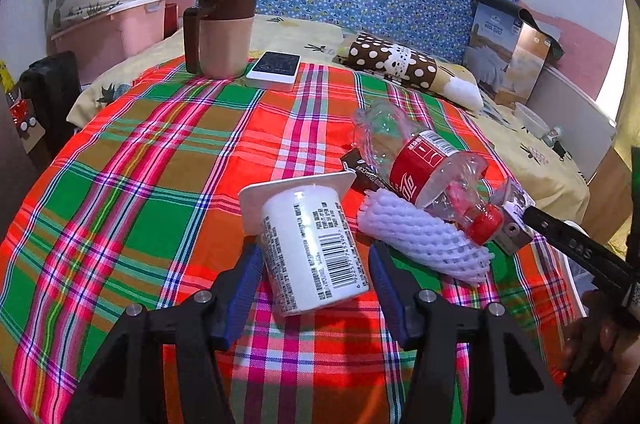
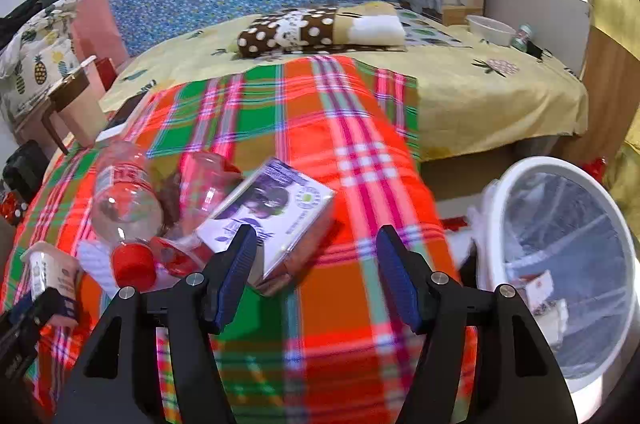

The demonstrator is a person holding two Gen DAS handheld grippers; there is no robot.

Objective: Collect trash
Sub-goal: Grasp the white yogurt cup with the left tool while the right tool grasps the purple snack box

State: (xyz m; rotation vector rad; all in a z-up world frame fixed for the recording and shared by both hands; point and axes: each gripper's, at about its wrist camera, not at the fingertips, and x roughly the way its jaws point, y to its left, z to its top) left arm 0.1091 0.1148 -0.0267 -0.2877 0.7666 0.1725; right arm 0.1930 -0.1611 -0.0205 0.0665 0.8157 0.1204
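Observation:
A white yogurt cup (image 1: 312,244) lies on its side on the plaid cloth (image 1: 160,163), between the fingers of my open left gripper (image 1: 316,260), which do not touch it. To its right lie a white foam fruit net (image 1: 424,240), a crushed cola bottle (image 1: 424,167) with a red cap, and a dark wrapper (image 1: 360,169). My right gripper (image 2: 316,260) is open and empty over the cloth, just right of a purple-printed packet (image 2: 272,212). The bottle (image 2: 124,199), net (image 2: 94,260) and cup (image 2: 48,274) show at its left.
A white bin (image 2: 560,264) lined with a clear bag stands off the table's right edge and holds some scraps. A mug (image 1: 224,31) and a phone (image 1: 274,67) sit at the cloth's far edge. A bed with a dotted pillow (image 1: 392,61) lies behind.

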